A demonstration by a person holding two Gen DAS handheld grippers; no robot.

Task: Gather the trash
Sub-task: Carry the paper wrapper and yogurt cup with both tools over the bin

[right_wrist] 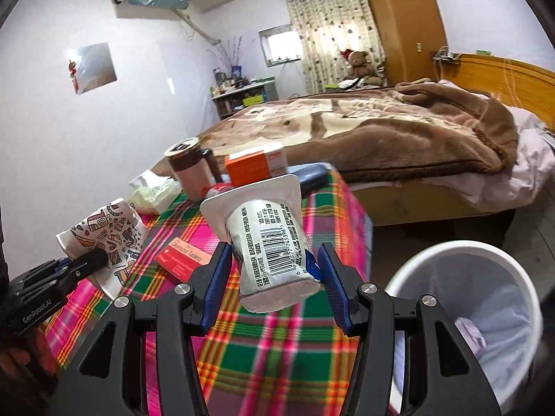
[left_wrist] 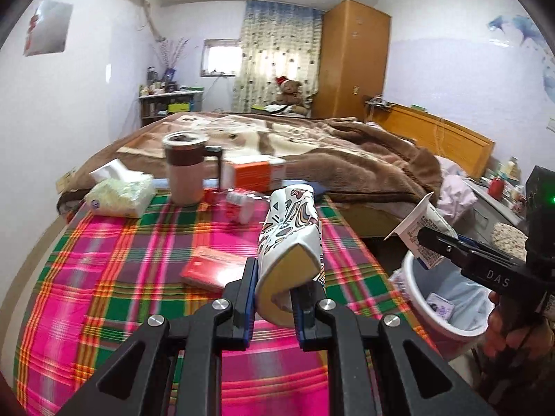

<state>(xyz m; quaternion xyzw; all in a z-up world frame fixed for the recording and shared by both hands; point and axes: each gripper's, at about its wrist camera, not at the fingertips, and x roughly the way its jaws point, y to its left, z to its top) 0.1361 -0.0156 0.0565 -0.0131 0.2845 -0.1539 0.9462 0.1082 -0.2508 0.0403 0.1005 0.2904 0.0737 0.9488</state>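
Note:
My left gripper (left_wrist: 277, 287) is shut on a squashed paper cup (left_wrist: 291, 235) with a colourful doodle print, held above the plaid tablecloth (left_wrist: 121, 277). In the right wrist view the same cup (right_wrist: 104, 228) and left gripper (right_wrist: 99, 258) appear at the left. My right gripper (right_wrist: 274, 253) is shut on a white yogurt cup (right_wrist: 270, 242) with a barcode, its wide rim pointing away. That cup (left_wrist: 416, 228) and the right gripper (left_wrist: 430, 239) hang over the near rim of a white trash bin (left_wrist: 414, 294). The bin (right_wrist: 461, 244), lined with a pale bag, stands on the floor right of the table.
On the table are a lidded mug (left_wrist: 185, 170), a tissue pack (left_wrist: 121, 194), an orange box (left_wrist: 253, 173), a red tablet box (left_wrist: 215, 267) and a dark case (right_wrist: 312, 175). A bed with a brown blanket (right_wrist: 381, 131) lies behind. A hand (left_wrist: 510, 326) grips the right tool.

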